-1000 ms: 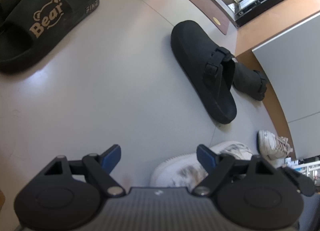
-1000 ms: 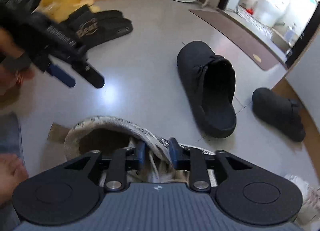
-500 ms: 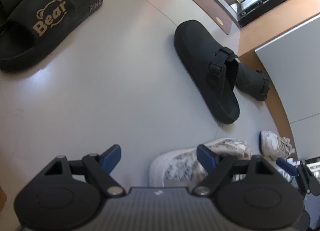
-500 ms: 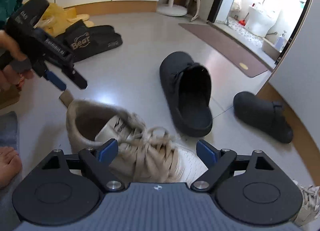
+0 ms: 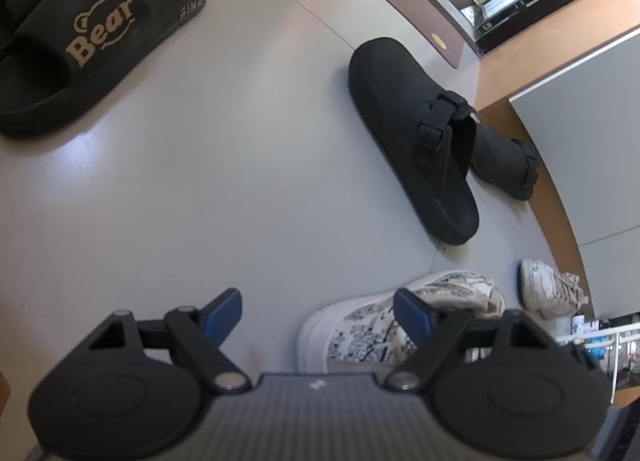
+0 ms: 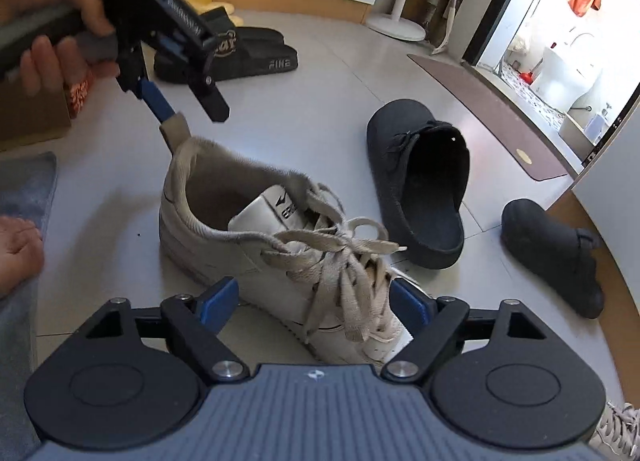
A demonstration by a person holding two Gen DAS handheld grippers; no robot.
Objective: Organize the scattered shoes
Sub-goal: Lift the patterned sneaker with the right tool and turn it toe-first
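A second ago pinched on its collar, the right gripper (image 6: 316, 301) now straddles the white sneaker (image 6: 256, 237) at lower centre, jaws wide and just closing, the shoe released onto the floor.

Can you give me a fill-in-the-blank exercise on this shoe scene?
1. The slides carry the word ____ in tan letters.
2. The white sneaker stands between the ____ gripper's open jaws.
3. The two black clogs lie on the ____.
4. The left gripper holds ____.

Missing words: Bear; right; floor; nothing
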